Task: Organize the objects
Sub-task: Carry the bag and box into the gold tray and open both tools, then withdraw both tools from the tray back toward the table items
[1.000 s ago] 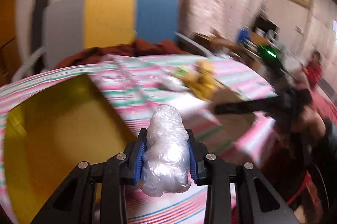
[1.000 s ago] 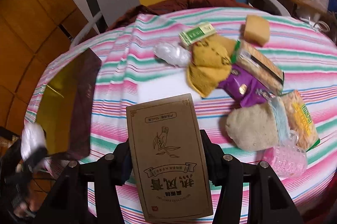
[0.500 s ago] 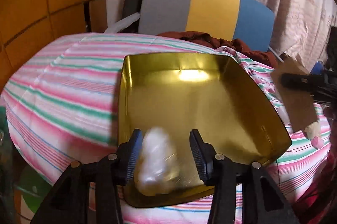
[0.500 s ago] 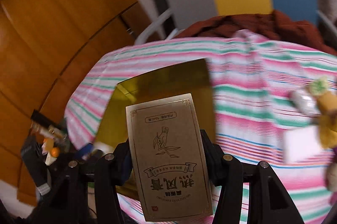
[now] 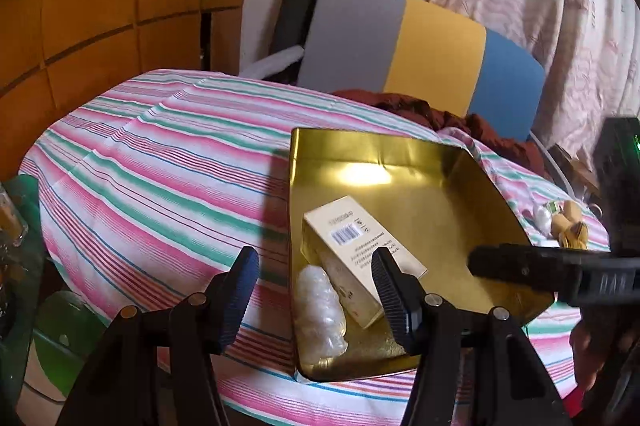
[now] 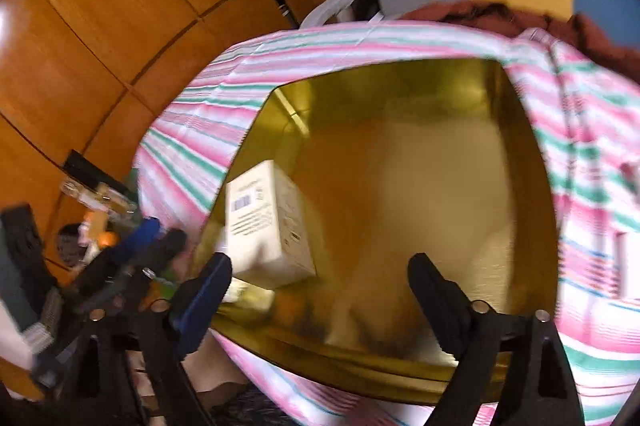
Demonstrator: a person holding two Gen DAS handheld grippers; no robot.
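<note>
A gold tray (image 5: 460, 185) sits on the striped tablecloth (image 5: 160, 169). Inside it lie a clear plastic-wrapped lump (image 5: 322, 310) near the front left corner and a cream box (image 5: 360, 254) with a barcode, leaning against the lump. My left gripper (image 5: 316, 280) hangs open just above the lump, holding nothing. The right gripper (image 6: 320, 290) is open over the tray (image 6: 440, 153), with the cream box (image 6: 268, 226) lying near its left finger. From the left wrist view the right gripper's black finger (image 5: 540, 270) reaches in over the tray's right edge.
A grey, yellow and blue chair back (image 5: 420, 45) stands behind the table with a dark red cloth (image 5: 420, 109) on the seat. Several small items (image 5: 564, 222) lie on the cloth at far right. Wooden wall panels (image 5: 100, 5) are at left, and cluttered glassware (image 6: 96, 197) sits beside the table.
Both grippers swung over to the gold tray and opened. The left one let go of the plastic-wrapped lump and the right one let go of the box; both now lie in the tray.
</note>
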